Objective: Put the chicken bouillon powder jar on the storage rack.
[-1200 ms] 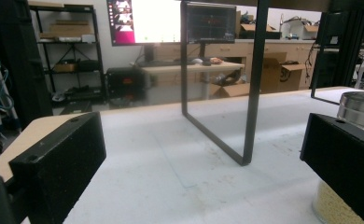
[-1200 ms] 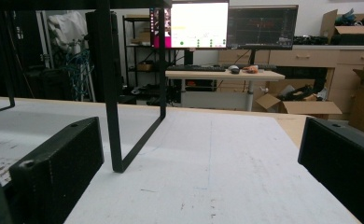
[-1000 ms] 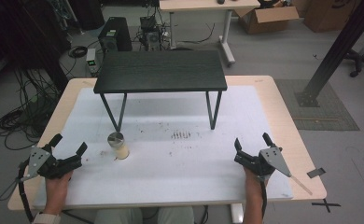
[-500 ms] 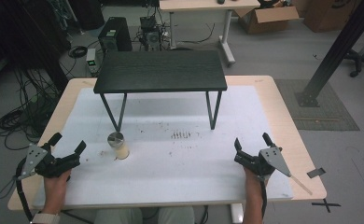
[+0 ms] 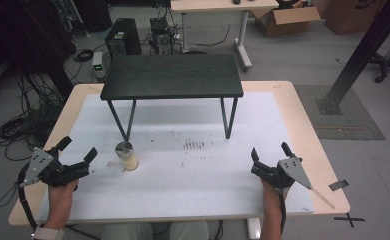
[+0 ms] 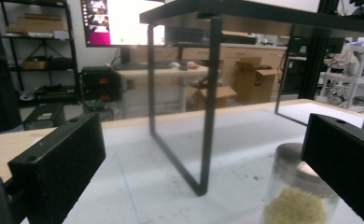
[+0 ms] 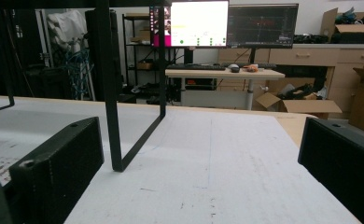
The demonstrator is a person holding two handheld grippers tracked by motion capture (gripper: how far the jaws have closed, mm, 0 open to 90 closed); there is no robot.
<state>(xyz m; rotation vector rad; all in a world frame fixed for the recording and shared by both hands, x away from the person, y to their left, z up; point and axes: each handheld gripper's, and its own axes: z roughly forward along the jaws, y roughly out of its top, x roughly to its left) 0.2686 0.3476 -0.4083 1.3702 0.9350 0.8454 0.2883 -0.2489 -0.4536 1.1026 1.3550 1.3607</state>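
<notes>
On table (image 5: 283, 100): both grippers' jaws apart, empty; left gripper view reveals jar (image 6: 299, 196) contents, pale granules.

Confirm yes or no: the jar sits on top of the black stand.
No, the jar stands on the white table surface, in front of the black stand's left leg rather than on its top.

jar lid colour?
Silver-grey metal lid on the small glass jar of pale yellowish filling; clearest in the high view.
</notes>
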